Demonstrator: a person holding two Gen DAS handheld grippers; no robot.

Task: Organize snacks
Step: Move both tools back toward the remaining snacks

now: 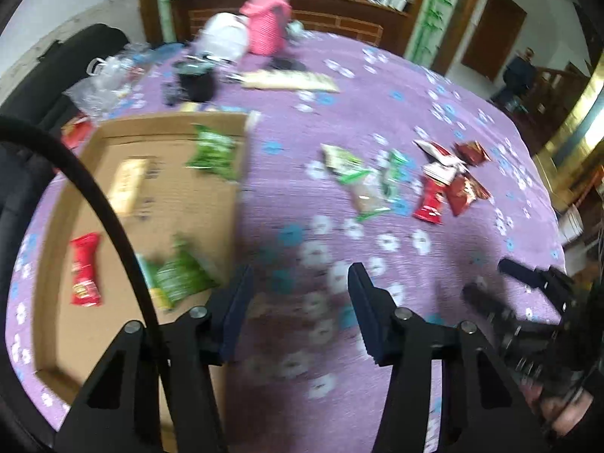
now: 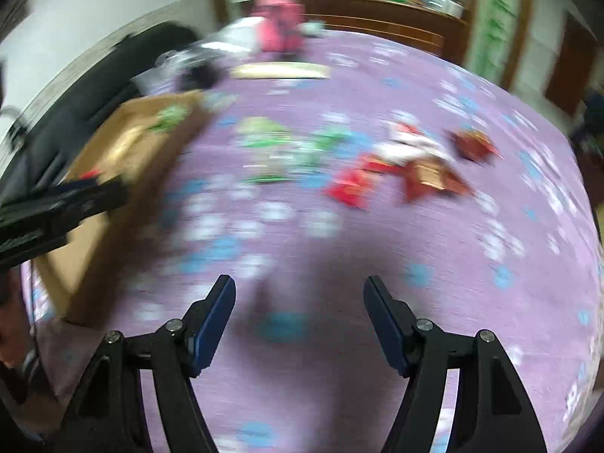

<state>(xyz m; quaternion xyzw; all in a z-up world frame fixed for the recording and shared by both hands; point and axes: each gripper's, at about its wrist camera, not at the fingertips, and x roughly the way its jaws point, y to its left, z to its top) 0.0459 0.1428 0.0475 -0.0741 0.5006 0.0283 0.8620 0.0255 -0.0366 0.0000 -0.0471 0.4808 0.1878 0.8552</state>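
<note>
Both tools are hovering empty over the purple flowered tabletop (image 1: 434,120). The left tool (image 1: 300,283) is holding its jaws wide apart with nothing between them, and the right tool (image 2: 300,294) is gaping just the same.

Going outward in the left wrist view, the cardboard box (image 1: 71,196) is sitting at 9 o'clock, already carrying a red packet (image 1: 86,270), a green packet (image 1: 181,277) near the left tool's finger, and another green packet (image 1: 215,153) at its far wall. Further out at 1 o'clock, the loose green pile (image 1: 355,175) is lying just beside the red pile (image 1: 449,183), both well apart from the box.

These packets are looking light, crinkly and slippery, likely to crush if squeezed hard; pinching a flat sealed edge seems safest.

The left view is showing the box contents sharply, plus the right tool (image 1: 528,294) at 4 o'clock. The right view is badly smeared, though it is showing the left tool (image 2: 90,194) reaching in at 9 o'clock over the box. Farthest away, a pink bag (image 1: 266,26) is standing at 12 o'clock.
</note>
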